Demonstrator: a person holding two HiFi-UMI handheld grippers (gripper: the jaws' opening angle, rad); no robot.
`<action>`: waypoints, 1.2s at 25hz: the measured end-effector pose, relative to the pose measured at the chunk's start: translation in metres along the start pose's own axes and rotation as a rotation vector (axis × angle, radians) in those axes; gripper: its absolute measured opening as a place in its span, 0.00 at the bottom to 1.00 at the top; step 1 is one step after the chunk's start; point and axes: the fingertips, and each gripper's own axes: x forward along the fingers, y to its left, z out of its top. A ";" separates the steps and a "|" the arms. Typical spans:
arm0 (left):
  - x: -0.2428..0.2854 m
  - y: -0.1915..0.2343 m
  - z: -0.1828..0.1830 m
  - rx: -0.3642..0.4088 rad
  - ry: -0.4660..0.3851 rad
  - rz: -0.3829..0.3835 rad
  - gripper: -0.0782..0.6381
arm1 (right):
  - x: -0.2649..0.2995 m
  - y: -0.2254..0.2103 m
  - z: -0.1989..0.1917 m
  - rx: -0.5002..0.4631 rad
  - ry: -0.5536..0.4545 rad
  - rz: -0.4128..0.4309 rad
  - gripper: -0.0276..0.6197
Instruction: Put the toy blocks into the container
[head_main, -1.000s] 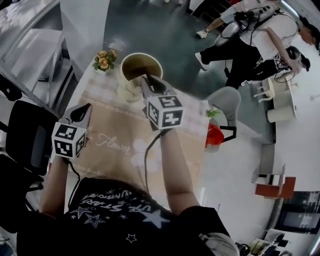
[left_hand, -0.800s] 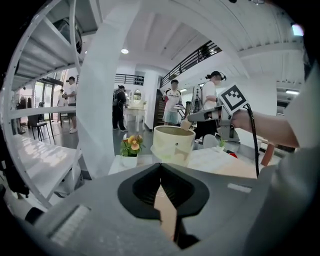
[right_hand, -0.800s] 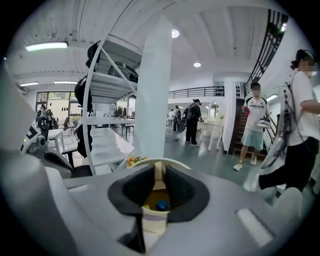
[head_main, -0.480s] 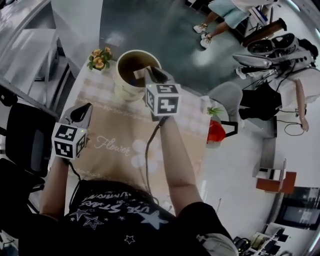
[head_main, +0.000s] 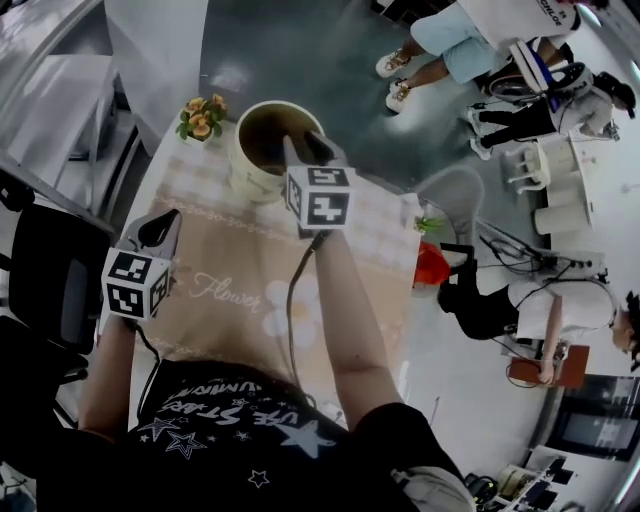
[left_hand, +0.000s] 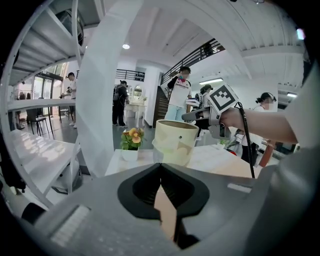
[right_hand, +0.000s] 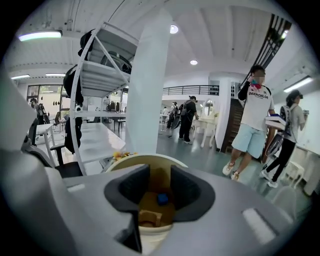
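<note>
The right gripper is out over the container, its nose poking across the near rim above the mouth of that cream tub. Its jaws have just been opening, and they stand apart now with nothing pinched between the pads. Look down through the gap in the right gripper view and there's only the inside of the container. On its floor lies a small blue block, dead in line with the gap and well below the pads, touching neither of them. Just nearer the camera than the blue one, a pale wooden block rests on the container's floor too, a touch towards the left-hand jaw and likewise clear of it. So both blocks are inside the container, under the parted jaws, not in them. The left gripper hangs on the person's side of the container, well apart from it, over the beige table mat. Its jaws are closed, tips meeting, and no block shows between them. In the left gripper view the container stands upright straight ahead, beyond the tips, with the right gripper reaching over its rim from the right. A little pot of yellow flowers sits just left of the container.
</note>
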 end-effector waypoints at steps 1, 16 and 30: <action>-0.001 0.000 0.000 -0.001 -0.001 0.000 0.12 | -0.001 0.000 0.000 0.001 -0.001 -0.003 0.25; -0.039 -0.014 -0.024 0.003 -0.011 -0.077 0.12 | -0.066 0.032 -0.007 0.057 -0.042 -0.065 0.25; -0.059 -0.040 -0.048 0.080 0.020 -0.185 0.12 | -0.151 0.056 -0.088 0.201 0.006 -0.193 0.12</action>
